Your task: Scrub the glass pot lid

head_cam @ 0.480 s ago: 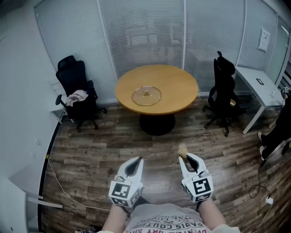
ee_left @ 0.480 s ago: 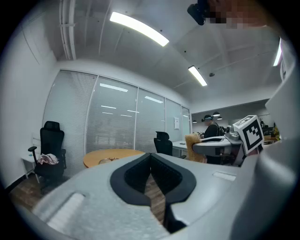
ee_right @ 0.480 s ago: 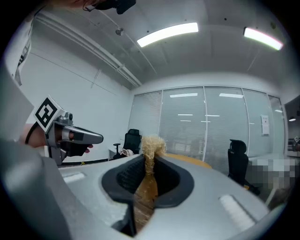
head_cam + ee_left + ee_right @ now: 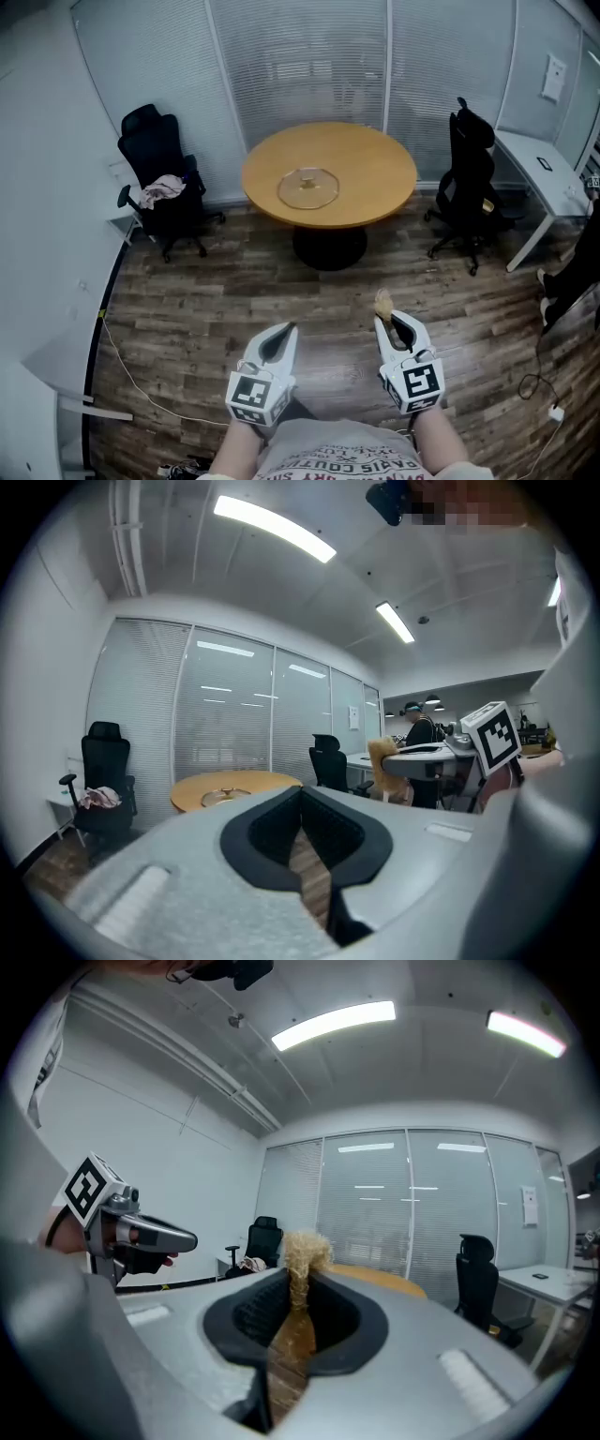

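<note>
A glass pot lid [image 4: 307,187] with a knob lies on a round wooden table [image 4: 370,169] across the room; the left gripper view shows the lid [image 4: 221,798] small and far off. Both grippers hang low, close to my body, far from the table. My right gripper [image 4: 384,319] is shut on a tan fibre scrubber [image 4: 382,302], whose tuft [image 4: 302,1252] sticks out past the jaws. My left gripper [image 4: 284,330] is shut with nothing in it; its jaws meet in the left gripper view [image 4: 302,810].
Wood-plank floor [image 4: 234,300] lies between me and the table. A black office chair [image 4: 155,178] with a cloth on it stands left, another black chair [image 4: 469,178] right. A white desk [image 4: 539,173] sits far right. A cable [image 4: 131,375] trails along the left floor.
The view has shifted slightly; the table and lid sit a little higher and to the right in the frame. Both grippers hold the same pose.
</note>
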Action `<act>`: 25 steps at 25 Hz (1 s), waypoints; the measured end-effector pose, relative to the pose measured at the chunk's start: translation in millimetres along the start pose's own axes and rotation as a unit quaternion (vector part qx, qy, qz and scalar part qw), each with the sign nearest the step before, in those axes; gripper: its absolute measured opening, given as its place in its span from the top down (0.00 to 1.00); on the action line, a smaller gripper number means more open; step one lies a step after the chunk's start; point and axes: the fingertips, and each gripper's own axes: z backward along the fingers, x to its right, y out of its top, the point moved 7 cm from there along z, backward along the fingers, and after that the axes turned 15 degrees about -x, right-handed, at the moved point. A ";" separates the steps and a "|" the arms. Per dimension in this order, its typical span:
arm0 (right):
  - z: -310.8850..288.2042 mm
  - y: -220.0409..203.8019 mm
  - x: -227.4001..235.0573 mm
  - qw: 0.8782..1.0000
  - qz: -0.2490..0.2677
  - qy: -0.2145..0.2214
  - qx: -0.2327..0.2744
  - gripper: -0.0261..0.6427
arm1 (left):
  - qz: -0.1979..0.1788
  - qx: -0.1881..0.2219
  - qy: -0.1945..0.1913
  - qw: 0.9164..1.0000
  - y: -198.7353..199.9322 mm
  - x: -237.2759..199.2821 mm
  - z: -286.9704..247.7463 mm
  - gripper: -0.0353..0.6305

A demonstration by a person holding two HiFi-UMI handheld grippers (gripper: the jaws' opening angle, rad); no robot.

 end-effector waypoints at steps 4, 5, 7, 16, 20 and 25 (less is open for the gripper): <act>-19.4 -9.3 4.7 0.999 -0.031 0.017 -0.022 0.88 | 0.007 -0.009 0.010 1.000 -6.3 -13.1 -6.5 0.94; -25.8 -13.3 5.4 0.999 -0.036 0.022 -0.032 0.88 | 0.008 -0.015 0.012 1.000 -8.4 -17.0 -8.6 0.94; -39.8 -20.7 5.7 0.997 -0.045 0.028 -0.052 0.88 | 0.016 -0.028 0.019 0.999 -12.6 -26.6 -12.0 0.94; -126.2 -8.6 -9.7 0.994 -0.046 0.057 -0.086 0.88 | 0.042 -0.047 0.027 0.998 -21.3 -101.5 -38.8 0.94; -172.3 12.3 -18.3 0.993 -0.030 0.056 -0.096 0.88 | 0.052 -0.033 0.021 0.998 -10.9 -151.1 -63.0 0.94; -231.6 50.9 -32.9 0.994 -0.019 0.038 -0.096 0.88 | 0.045 -0.005 0.008 0.999 16.5 -223.3 -86.3 0.94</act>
